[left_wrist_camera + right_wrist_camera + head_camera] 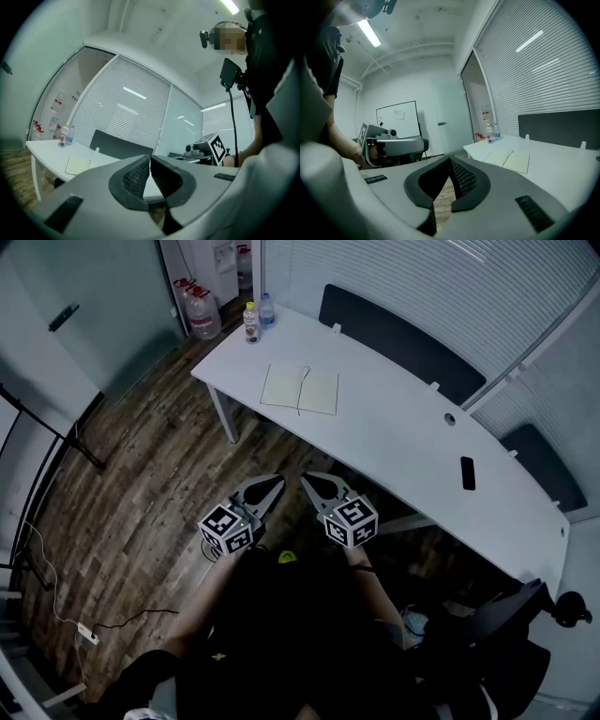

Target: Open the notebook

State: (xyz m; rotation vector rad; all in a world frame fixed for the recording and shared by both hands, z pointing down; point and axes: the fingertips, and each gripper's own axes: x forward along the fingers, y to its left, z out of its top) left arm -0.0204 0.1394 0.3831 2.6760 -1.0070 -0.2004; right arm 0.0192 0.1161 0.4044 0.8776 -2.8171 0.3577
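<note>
The notebook (300, 389) lies open and flat on the white desk (394, 437), its pale pages facing up. It also shows in the left gripper view as the notebook (78, 165) and in the right gripper view as the notebook (511, 159). Both grippers hang over the wooden floor, well short of the desk's near edge and close to the person's body. My left gripper (275, 486) is shut with nothing between its pads, and so is my right gripper (311, 482). Each gripper view shows tips meeting: left gripper (150, 159), right gripper (450, 161).
Two small bottles (255, 320) stand at the desk's far left corner. A black phone (468, 472) lies toward its right end. Large water jugs (202, 310) sit on the floor beyond the desk. A dark office chair (511, 615) is at the lower right, and a cable (56, 592) lies on the floor at left.
</note>
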